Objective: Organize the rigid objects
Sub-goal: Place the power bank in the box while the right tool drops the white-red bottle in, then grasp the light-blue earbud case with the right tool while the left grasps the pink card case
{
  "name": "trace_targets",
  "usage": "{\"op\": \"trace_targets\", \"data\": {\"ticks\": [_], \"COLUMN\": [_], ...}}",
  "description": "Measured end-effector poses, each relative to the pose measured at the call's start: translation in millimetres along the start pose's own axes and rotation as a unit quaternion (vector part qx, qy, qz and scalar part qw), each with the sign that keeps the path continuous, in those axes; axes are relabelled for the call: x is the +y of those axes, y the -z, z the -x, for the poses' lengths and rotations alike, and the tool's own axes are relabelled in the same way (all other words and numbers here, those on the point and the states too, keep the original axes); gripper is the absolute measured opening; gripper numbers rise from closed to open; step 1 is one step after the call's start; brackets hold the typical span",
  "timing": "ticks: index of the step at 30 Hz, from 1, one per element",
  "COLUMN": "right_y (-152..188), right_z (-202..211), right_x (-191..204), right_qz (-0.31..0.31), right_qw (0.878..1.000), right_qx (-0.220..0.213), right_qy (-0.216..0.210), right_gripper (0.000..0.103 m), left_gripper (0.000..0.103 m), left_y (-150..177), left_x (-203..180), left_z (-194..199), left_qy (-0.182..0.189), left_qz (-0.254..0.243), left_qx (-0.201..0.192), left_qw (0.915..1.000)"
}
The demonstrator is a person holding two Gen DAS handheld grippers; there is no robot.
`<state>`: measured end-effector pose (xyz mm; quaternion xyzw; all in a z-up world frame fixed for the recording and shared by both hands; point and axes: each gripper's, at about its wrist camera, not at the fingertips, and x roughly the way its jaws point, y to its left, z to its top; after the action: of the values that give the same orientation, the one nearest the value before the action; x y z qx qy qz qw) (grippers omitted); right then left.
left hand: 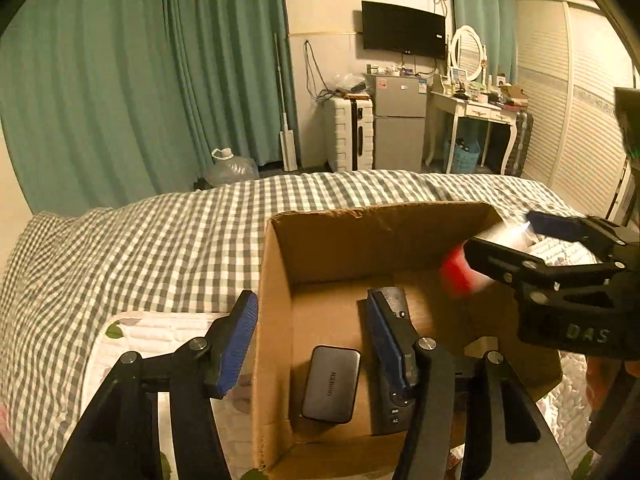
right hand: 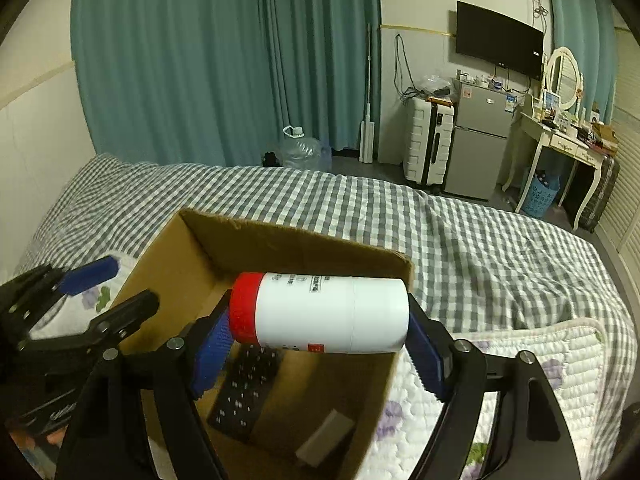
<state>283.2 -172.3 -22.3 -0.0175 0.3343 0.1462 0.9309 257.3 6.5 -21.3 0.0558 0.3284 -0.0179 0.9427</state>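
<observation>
An open cardboard box (left hand: pixel 276 264) (right hand: pixel 208 248) stands on the bed. A grey power bank (left hand: pixel 331 383) (right hand: pixel 325 438) and a black remote (left hand: pixel 394 404) (right hand: pixel 246 392) lie in it. My right gripper (right hand: pixel 318 332) is shut on a white bottle with a red cap (right hand: pixel 324 312), held sideways over the box; it also shows blurred in the left wrist view (left hand: pixel 468 268). My left gripper (left hand: pixel 310 344) is open and straddles the box's left wall, one finger outside, one inside.
The bed has a grey checked cover (left hand: pixel 160 236) and a white floral quilted pad (right hand: pixel 520 364) under the box. Beyond the bed stand a water jug (right hand: pixel 300 148), a white suitcase (left hand: pixel 348 132), a small fridge (left hand: pixel 400 128) and a dressing table (left hand: pixel 472 116).
</observation>
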Motion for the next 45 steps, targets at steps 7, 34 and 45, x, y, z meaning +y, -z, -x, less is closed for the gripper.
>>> {"op": "trace_targets", "data": {"ticks": [7, 34, 45], "right_y": [1.1, 129.3, 173.4], "right_z": [43.3, 138.9, 27.1], "right_x": [0.6, 42.6, 41.4], "right_qz": [-0.001, 0.002, -0.013], "right_qw": [0.999, 0.999, 0.988], "right_qx": [-0.032, 0.036, 0.153], "right_qy": [0.024, -0.008, -0.01], "right_gripper": [0.093, 0.093, 0.076], "left_gripper": [0.06, 0.066, 0.066], "left_y": [-1.2, 116.2, 155.9], "left_x": [1.6, -1.5, -1.6], "left_z": [35.5, 117.1, 53.8], "left_qy": [-0.015, -0.031, -0.013], "left_qz": [0.004, 0.028, 0.023], "left_qx": [-0.006, 0.02, 0.098], "left_qw": [0.9999, 0.9989, 0.9948]}}
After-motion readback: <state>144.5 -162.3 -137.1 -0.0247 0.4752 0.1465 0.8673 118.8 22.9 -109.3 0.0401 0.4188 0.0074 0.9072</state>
